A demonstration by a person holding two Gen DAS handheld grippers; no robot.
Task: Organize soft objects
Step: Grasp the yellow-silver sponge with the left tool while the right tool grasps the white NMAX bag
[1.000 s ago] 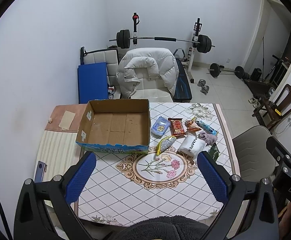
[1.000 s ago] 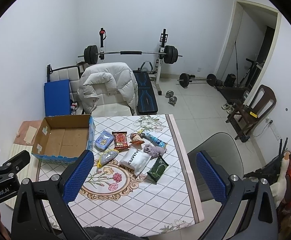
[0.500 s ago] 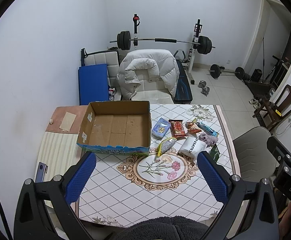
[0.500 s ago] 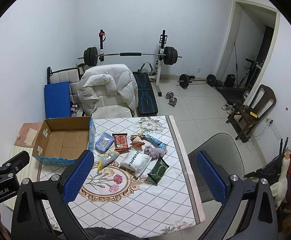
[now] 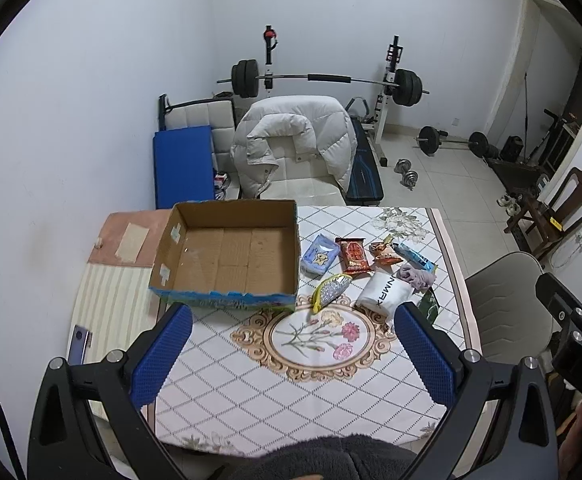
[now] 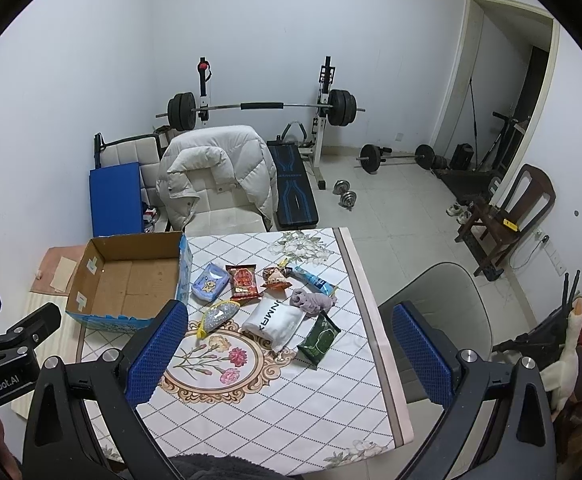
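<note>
My left gripper (image 5: pixel 293 350) fills the lower part of its own wrist view, its two blue-padded fingers (image 5: pixel 162 354) spread wide toward the lower left and lower right corners, holding nothing. My right gripper (image 6: pixel 287 350) sits likewise in the lower part of its view, jaws wide apart and empty. The left gripper's black body also shows at the left edge of the right view.

- In my left view the cardboard box (image 5: pixel 231 256) sat lower in frame than a second before, more of the floor behind showing; I had drawn the left gripper (image 5: pixel 291 356) back or tilted it up
- My right view showed the same slight drift; the white pouch (image 6: pixel 275 320) and its neighbours slid down a little
- Nothing on the table itself moved
</note>
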